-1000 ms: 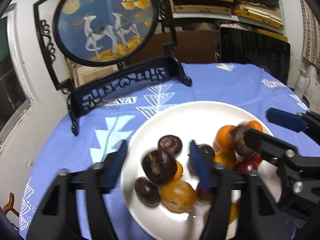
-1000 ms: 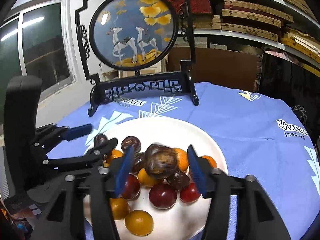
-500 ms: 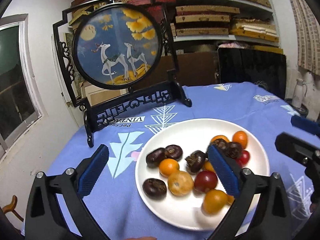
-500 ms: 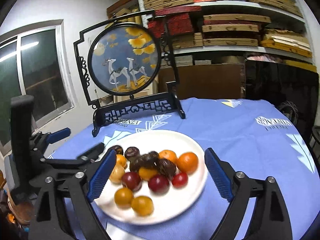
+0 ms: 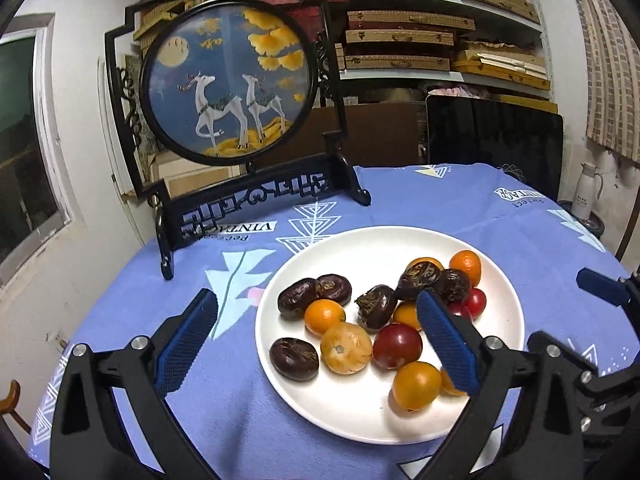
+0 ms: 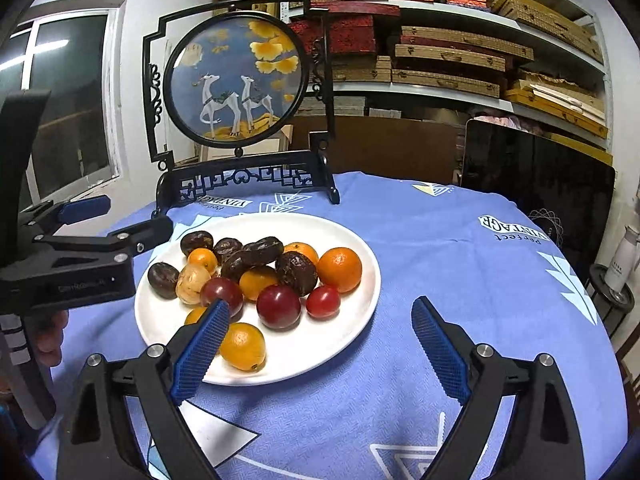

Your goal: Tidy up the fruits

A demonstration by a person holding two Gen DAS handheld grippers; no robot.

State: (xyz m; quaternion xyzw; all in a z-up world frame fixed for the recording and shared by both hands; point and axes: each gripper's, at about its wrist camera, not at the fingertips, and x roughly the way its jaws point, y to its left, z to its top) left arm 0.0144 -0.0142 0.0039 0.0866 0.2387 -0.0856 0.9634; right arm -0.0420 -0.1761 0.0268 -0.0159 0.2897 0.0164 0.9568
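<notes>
We're holding both claws wide and empty, left gripper [image 5: 316,344] and right gripper [image 6: 320,344] having just been opening, while the fruits [image 6: 256,268] are sitting piled on the white plate [image 6: 360,248] mid-frame.

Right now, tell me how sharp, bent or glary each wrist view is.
Left wrist view: sharp; fisheye bows the shelves, black corners; soft sheen on the white plate. Right wrist view: equally sharp, same curving; lamp glare in the window, faint reflection on the round deer screen.
</notes>
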